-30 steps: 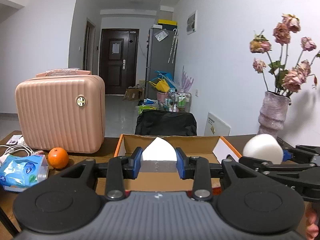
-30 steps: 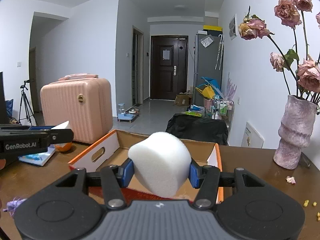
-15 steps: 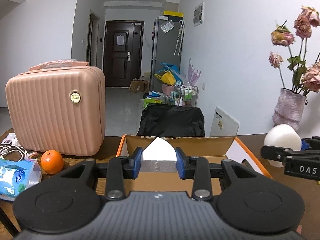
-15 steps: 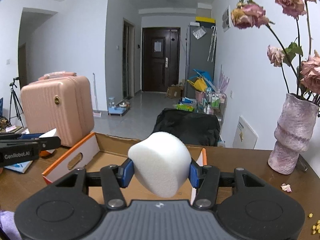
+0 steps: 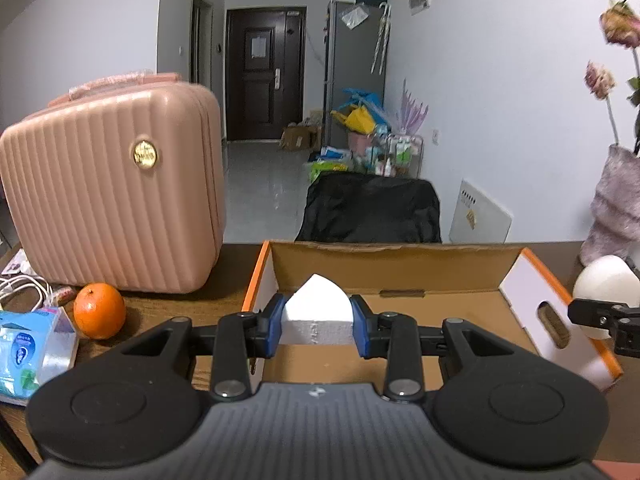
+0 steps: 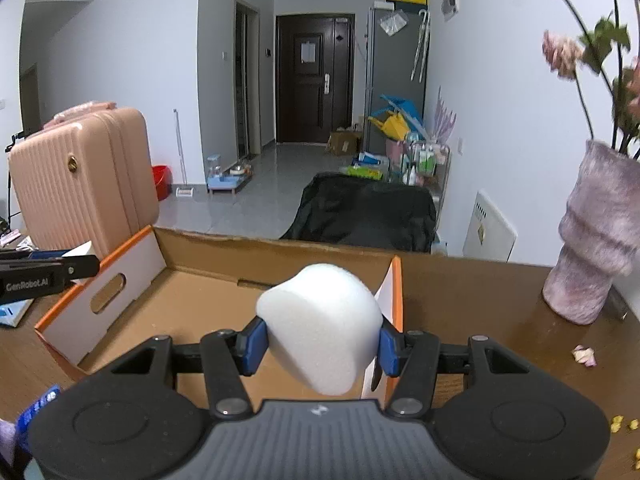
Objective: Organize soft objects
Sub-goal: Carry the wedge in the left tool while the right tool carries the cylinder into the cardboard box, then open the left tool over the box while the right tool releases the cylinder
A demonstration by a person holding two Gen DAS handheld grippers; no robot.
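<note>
Foam pieces are what I'm handling, one in each gripper. Starting on the far left of the wooden table (image 5: 224,280), I can see a blue tissue pack (image 5: 24,352), then an orange (image 5: 99,311) sitting just in front of a pink ribbed suitcase (image 5: 112,200). Next over is my left gripper (image 5: 316,330), its blue pads closed snug on a pointed white foam wedge (image 5: 316,314), which hangs over the left end of the open cardboard box (image 5: 392,268) with the orange rim. The box floor I can see looks bare brown cardboard. Moving right, my right gripper (image 6: 323,346) is clamped on a rounded white foam block (image 6: 322,326), pads pressing its sides, and it hovers over the right end of the same box, close to the right wall. From the left camera that block (image 5: 606,282) shows up past the box's right side panel, so I can't tell exactly how far inside it sits. Furthest right is a purple fuzzy vase (image 6: 600,240) with dried pink flowers (image 6: 560,54), standing on the table apart from the box, with a few petals (image 6: 584,355) scattered nearby.
</note>
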